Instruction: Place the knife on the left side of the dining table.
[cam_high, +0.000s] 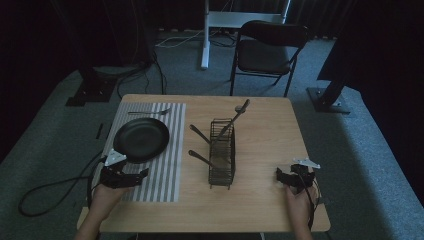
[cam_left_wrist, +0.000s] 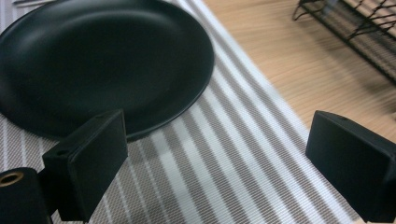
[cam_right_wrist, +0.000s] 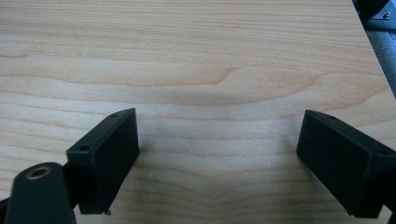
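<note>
1. the left gripper (cam_high: 131, 176) rests over the near end of a striped placemat (cam_high: 165, 170), held in the person's left hand (cam_high: 102, 196). in the left gripper view its 2 black jaws stand wide apart with nothing between them but the mat's stripes (cam_left_wrist: 233, 158).
2. a black plate (cam_high: 141, 139) lies on the mat just ahead of the left gripper; in the left gripper view the plate's (cam_left_wrist: 102, 60) near rim sits right beyond the left jaw, not touching it as far as i can tell.
3. a fork (cam_high: 149, 112) lies on the mat's far end, beyond the plate from the left gripper.
4. a black wire rack (cam_high: 222, 152) stands on the wooden table (cam_high: 260, 200) between the 2 grippers, off to the left gripper's right; its corner (cam_left_wrist: 355, 37) shows at the upper right of the left gripper view. 3 dark-handled utensils (cam_high: 235, 117) lean in or against it; what kind they are is too dim to tell.
5. the right gripper (cam_high: 286, 176) sits near the table's right edge in the person's right hand (cam_high: 300, 205), well apart from the rack. in the right gripper view its jaws are spread wide over bare wood (cam_right_wrist: 210, 93), holding nothing.
6. a black folding chair (cam_high: 267, 50) stands beyond the table's far edge.
</note>
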